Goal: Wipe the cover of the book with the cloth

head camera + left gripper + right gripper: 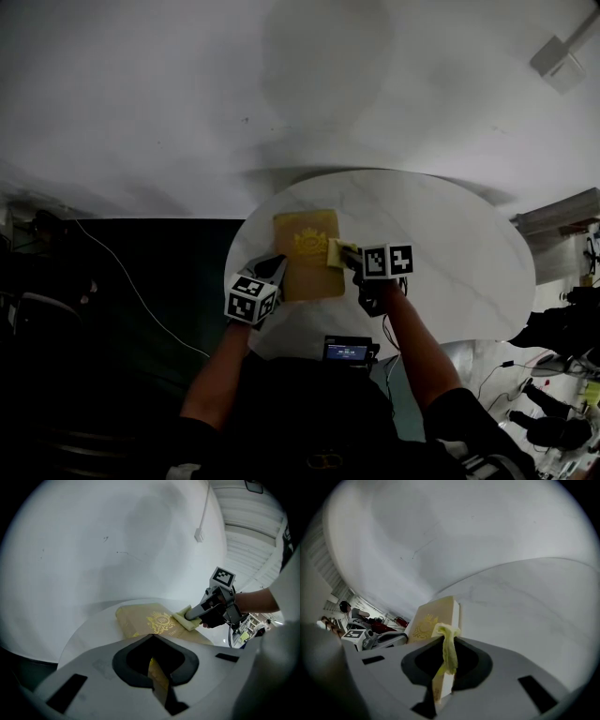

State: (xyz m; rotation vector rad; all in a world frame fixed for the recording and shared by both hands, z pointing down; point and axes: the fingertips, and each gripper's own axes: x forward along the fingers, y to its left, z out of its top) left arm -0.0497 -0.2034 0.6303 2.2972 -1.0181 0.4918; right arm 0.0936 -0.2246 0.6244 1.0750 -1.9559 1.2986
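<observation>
Pinning book (305,253) flat on table (450,253), left gripper (274,272) closed on near corner. Pinching cloth (339,253) tight in right gripper (354,255) at cover's right edge. Risk: slipping off edge, tugging book loose.

Both arms forward, left claw (277,269) and right claw (343,255) clamped shut

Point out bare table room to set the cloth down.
Widest: the right half of the table, from the right gripper and cloth to the rim. A narrower strip lies beyond the far edge of the book. Crowded: the near side, with the left gripper and a small screen device.
</observation>
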